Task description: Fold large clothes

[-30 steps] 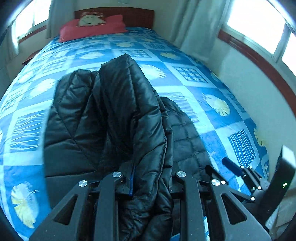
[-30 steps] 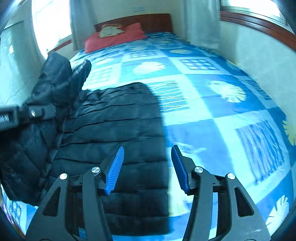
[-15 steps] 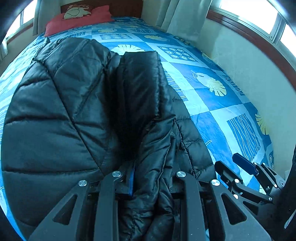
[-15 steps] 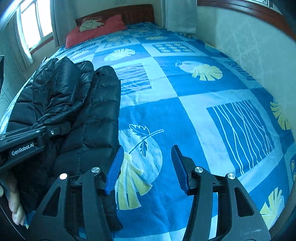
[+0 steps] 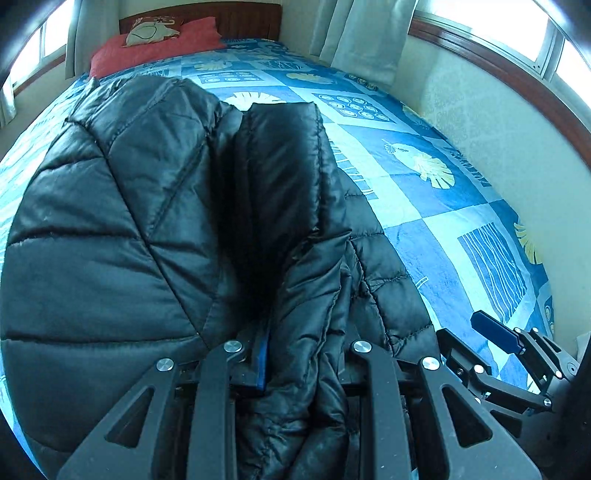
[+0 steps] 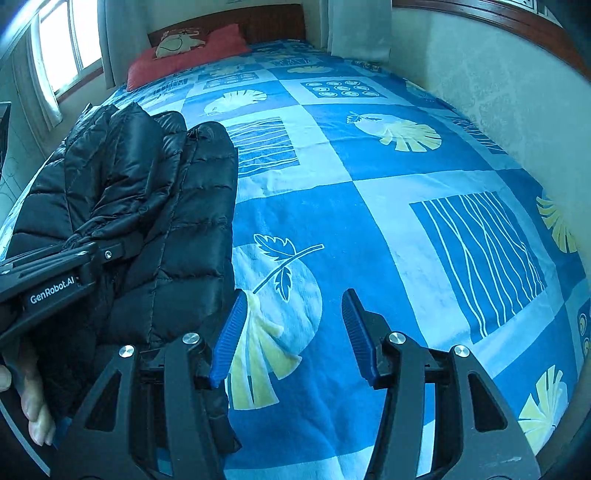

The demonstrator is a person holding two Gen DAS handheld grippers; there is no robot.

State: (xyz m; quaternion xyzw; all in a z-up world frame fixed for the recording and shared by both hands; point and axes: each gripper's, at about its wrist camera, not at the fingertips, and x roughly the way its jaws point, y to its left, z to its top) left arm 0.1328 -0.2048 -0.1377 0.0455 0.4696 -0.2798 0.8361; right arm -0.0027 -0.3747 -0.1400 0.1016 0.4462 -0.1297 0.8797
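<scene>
Blue patchwork bedspread [image 6: 388,236] fills both views, leaf and stripe prints running up to the far wall. Nearest the lens in the left wrist view, the left gripper [image 5: 295,369] is clamped on a bunched fold of the black puffer jacket [image 5: 147,221], fabric wadded between its fingers and spilling down toward the bottom edge of the frame. Over in the right wrist view, the right gripper [image 6: 291,332] is spread wide with nothing in it, blue pads [image 6: 231,336] hovering above the bedspread at lower centre, just beside the jacket's edge.

The jacket lies heaped along the left side of that frame, doubled over on itself. It looks light and puffy, with a slick, shiny shell, so I'd expect it to slide and spring back open. Best hold, I reckon, is a seam or hem edge, pinched deep, not the slippery quilted panel.

Further up, bare bedspread stretches across the middle of the frame. At the top, a red pillow [image 6: 192,55] sits against the wooden headboard [image 6: 273,22], a patterned cushion [image 6: 177,44] on it, curtains [image 6: 358,29] hanging beside. No containers anywhere in sight.
</scene>
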